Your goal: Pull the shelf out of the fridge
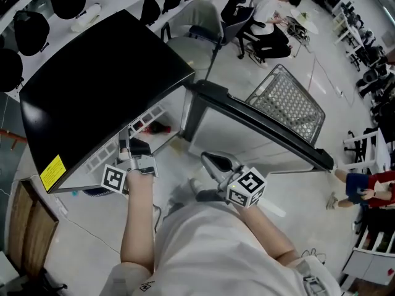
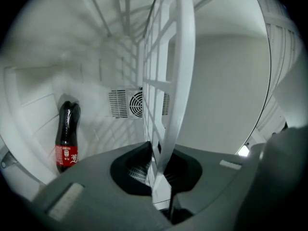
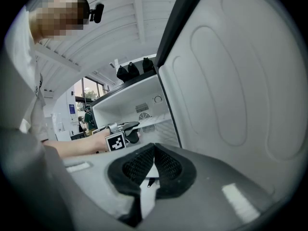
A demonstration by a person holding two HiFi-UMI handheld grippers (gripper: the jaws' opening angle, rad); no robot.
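Left gripper [image 2: 161,179] clamped on the front edge of the white wire shelf [image 2: 175,71], which sits inside the fridge [image 1: 92,85]; dark soda bottle [image 2: 67,136] deeper in the compartment; right gripper [image 3: 153,150], jaws pressed together and empty, beside the open door [image 3: 240,81]

White wire shelf [image 2: 179,71] sits inside the open black fridge [image 1: 92,85].

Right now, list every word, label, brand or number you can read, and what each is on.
Nothing reads clearly.
Red label on the bottle: white print, too blurred to read.
Yellow sticker on the fridge: too small to read.
Blue sign in the room behind: too small to read.
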